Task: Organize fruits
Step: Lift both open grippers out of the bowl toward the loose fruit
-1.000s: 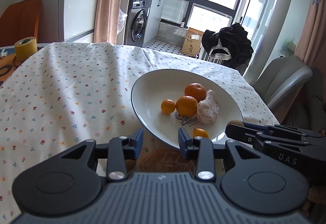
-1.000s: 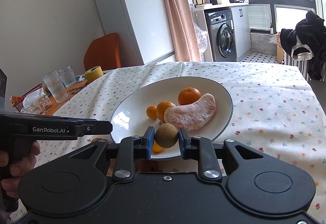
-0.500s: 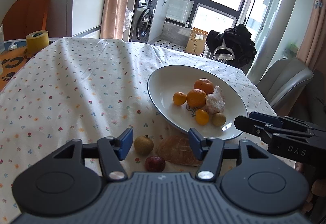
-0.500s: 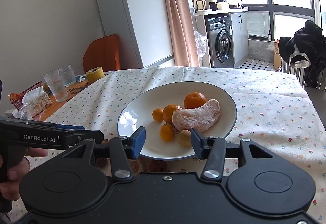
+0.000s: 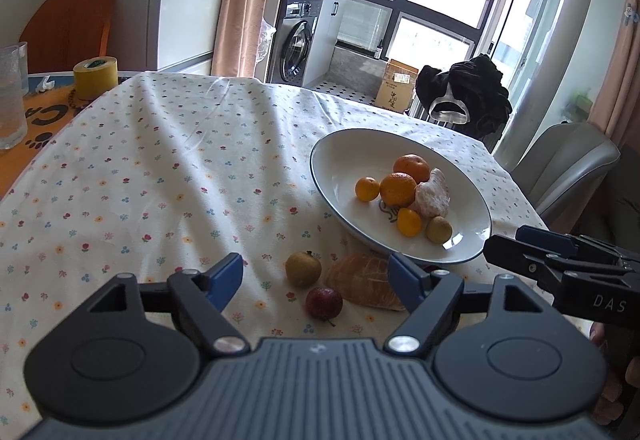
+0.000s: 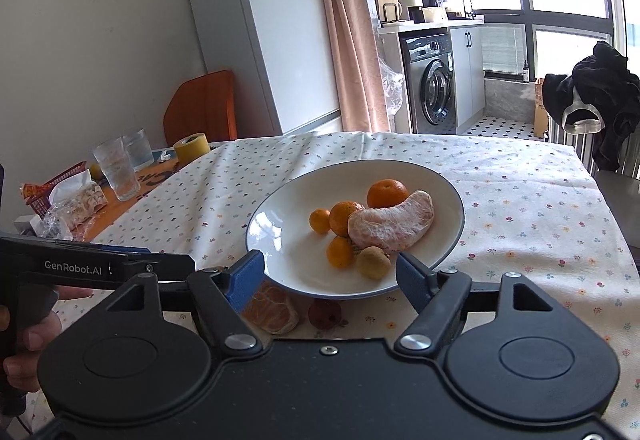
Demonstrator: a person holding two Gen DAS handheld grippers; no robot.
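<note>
1. Left claw (image 5: 316, 278): matte black, ribbed grey housing at 6 o'clock, blue pads, silver screws.
2. Right claw (image 6: 330, 274): same black build, blue pads; "DAS" printed on its side.
3. "GenRobot.AI" lettering on the left one's side, at 9 o'clock.

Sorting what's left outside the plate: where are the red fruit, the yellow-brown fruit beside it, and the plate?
red fruit (image 5: 324, 303), left wrist view, its top.
yellow-brown fruit (image 5: 303, 269), left wrist view, its middle.
plate (image 5: 340, 160), left wrist view, bare inner wall.
</note>
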